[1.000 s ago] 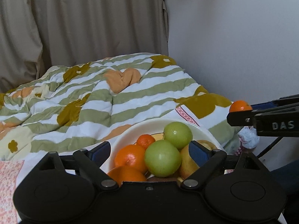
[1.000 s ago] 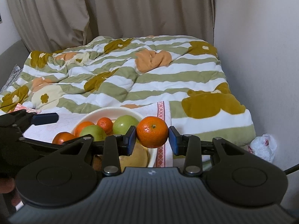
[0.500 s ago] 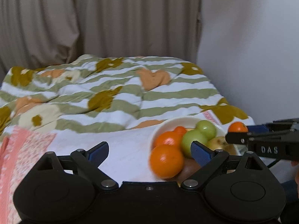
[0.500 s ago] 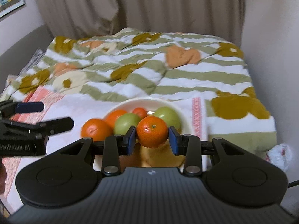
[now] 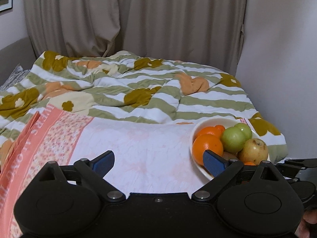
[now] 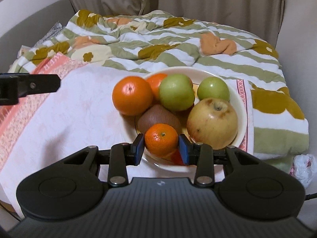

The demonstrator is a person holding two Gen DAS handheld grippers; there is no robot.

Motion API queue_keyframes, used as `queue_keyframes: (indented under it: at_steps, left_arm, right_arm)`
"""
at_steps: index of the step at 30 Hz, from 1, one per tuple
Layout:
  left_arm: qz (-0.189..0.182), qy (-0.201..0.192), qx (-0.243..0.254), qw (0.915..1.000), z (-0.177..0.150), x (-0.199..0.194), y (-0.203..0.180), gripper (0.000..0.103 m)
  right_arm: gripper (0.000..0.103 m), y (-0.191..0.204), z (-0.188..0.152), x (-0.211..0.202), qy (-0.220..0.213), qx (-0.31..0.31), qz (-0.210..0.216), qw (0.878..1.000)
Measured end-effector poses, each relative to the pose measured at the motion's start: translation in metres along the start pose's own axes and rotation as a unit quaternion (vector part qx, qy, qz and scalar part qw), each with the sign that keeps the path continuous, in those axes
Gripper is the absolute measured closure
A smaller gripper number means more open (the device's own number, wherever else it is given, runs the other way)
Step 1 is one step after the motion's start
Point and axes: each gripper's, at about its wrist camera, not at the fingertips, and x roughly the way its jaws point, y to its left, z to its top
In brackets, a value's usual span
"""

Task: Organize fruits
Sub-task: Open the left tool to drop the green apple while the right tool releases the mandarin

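**Mandarin over near rim of a full bowl: roll-off risk**

Nearest: the right gripper (image 6: 161, 145) pinches a small mandarin (image 6: 161, 138) between its blue pads, one pad on each flank. It hangs over the near edge of the cream bowl (image 6: 240, 107), just in front of the kiwi (image 6: 156, 117). Whether it already rests on anything below cannot be told.

Risk 1 (judgement): the bowl is heaped. Released here, the mandarin has little bare floor to settle on; it could roll back over the near rim onto the white cloth (image 6: 65, 119), or wedge against the kiwi and shift it.

Risk 2: the big orange (image 6: 132, 95) sits high at the left rim, partly overhanging it. A nudge through the pile may tip it out.

Risk 3: the bowl stands on soft bedding, so pressing down could tilt it.

Bowl contents, near to far: kiwi; a yellowish blemished apple (image 6: 212, 123) on the right; big orange on the left; a green apple (image 6: 176, 92) in the middle; a second orange (image 6: 157, 82) behind it; a second green apple (image 6: 213, 88) far right.

The left gripper (image 5: 158, 162) is spread wide, nothing between its pads, over bare cloth left of the bowl. Beyond lies the striped quilt (image 6: 178, 45).
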Motion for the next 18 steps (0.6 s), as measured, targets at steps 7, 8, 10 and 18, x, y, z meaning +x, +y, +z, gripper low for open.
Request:
queue_keyframes:
  at_steps: [7,8,10,18]
  left_arm:
    - [0.001,0.001,-0.010,0.9999,-0.015,-0.008,0.005,0.005]
    - [0.001,0.000,-0.011,0.9999,-0.016,-0.010,0.006,0.005]
    - [-0.001,-0.002,-0.014,0.9999,-0.018,-0.017,0.007,0.005]
    - [-0.021,-0.029,-0.010,0.9993,-0.011,-0.065,0.009,0.005]
  right_arm:
    - [0.016,0.009,-0.010,0.004,-0.019,-0.022,-0.031,0.999]
    - [0.009,0.010,-0.011,0.001,-0.024,-0.023,-0.039,0.999]
    - [0.006,0.009,-0.013,-0.007,-0.031,-0.019,-0.039,0.999]
    - [0.006,0.016,-0.007,-0.062,-0.044,0.013,-0.057,0.997]
